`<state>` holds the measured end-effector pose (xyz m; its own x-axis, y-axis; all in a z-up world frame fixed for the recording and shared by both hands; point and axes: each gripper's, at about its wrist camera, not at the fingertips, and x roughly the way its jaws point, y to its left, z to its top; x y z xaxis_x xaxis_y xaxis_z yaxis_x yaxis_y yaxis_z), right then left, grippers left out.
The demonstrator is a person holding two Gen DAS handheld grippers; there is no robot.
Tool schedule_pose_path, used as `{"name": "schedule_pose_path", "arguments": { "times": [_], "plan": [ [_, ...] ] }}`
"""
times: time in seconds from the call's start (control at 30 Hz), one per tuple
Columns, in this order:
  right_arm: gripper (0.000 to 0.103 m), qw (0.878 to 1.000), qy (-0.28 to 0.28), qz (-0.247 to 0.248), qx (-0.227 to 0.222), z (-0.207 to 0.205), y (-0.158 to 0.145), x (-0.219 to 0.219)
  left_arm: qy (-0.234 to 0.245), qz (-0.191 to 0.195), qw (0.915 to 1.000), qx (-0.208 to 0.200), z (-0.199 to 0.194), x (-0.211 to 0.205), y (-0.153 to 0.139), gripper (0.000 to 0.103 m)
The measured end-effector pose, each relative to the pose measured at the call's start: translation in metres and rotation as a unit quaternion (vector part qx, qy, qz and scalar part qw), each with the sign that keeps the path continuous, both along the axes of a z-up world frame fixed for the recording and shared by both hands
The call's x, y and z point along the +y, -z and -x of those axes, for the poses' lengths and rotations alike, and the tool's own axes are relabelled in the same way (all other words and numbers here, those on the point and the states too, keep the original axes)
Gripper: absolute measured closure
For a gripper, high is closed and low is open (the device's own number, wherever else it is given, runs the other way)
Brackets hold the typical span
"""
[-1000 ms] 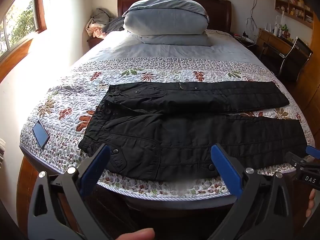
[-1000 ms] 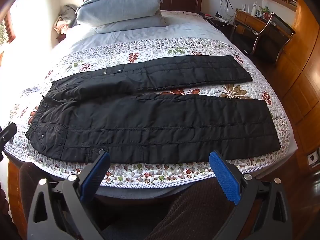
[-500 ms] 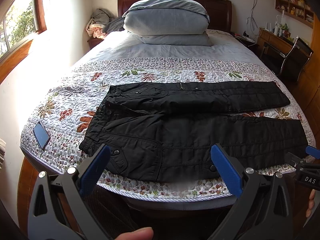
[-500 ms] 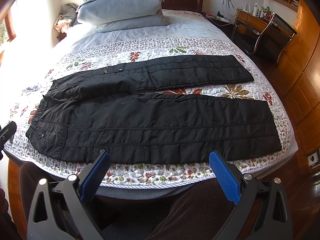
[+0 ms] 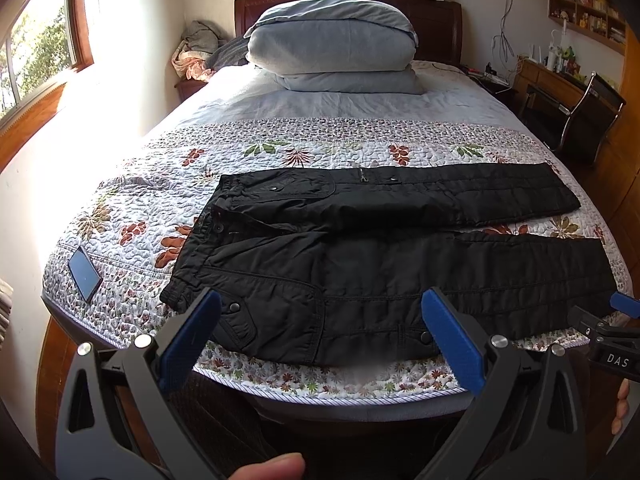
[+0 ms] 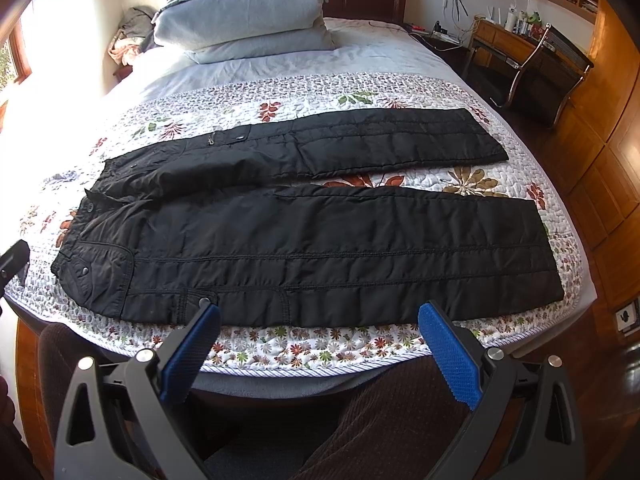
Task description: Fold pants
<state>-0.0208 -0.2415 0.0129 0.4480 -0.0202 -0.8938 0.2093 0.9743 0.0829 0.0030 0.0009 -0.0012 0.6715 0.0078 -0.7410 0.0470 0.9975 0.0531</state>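
Observation:
Black padded pants (image 5: pixel 380 256) lie flat on the floral quilt, waist to the left, both legs stretched to the right and spread slightly apart. They also show in the right wrist view (image 6: pixel 312 240). My left gripper (image 5: pixel 320 316) is open and empty, hovering at the bed's near edge over the waist and hip pocket. My right gripper (image 6: pixel 318 320) is open and empty, hovering at the near edge below the near leg. The right gripper's tip (image 5: pixel 616 320) shows at the right edge of the left wrist view.
A phone (image 5: pixel 84 273) lies on the quilt's near left corner. Stacked grey pillows (image 5: pixel 332 46) sit at the head of the bed (image 5: pixel 360 398). A desk and chair (image 6: pixel 532 68) stand to the right. My legs in brown trousers (image 6: pixel 380 420) are below the bed edge.
Both grippers have drifted slightly toward the bed. The pants have not moved.

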Motion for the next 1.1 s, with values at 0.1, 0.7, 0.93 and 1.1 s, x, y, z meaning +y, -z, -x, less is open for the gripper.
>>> {"name": "schedule_pose_path", "arguments": {
  "times": [0.1, 0.7, 0.93, 1.1],
  "plan": [
    [0.003, 1.000, 0.000, 0.000, 0.000, 0.0003, 0.0003, -0.0001, 0.000, 0.001, 1.0000, 0.000, 0.0000, 0.0006, 0.0001, 0.003],
    [0.003, 1.000, -0.002, 0.000, 0.003, 0.0001, 0.0053, 0.0028, -0.002, -0.005, 1.0000, -0.003, 0.0004, 0.0018, 0.0006, 0.003],
    [0.003, 1.000, -0.002, 0.000, 0.004, 0.0006, 0.0063, 0.0035, -0.002, -0.006, 1.0000, -0.003, 0.0001, 0.0025, 0.0007, 0.003],
    [0.003, 1.000, -0.003, 0.001, 0.005, 0.0018, 0.0081, 0.0045, -0.003, -0.006, 1.0000, -0.002, 0.0002, 0.0024, 0.0009, 0.003]
  ]
}}
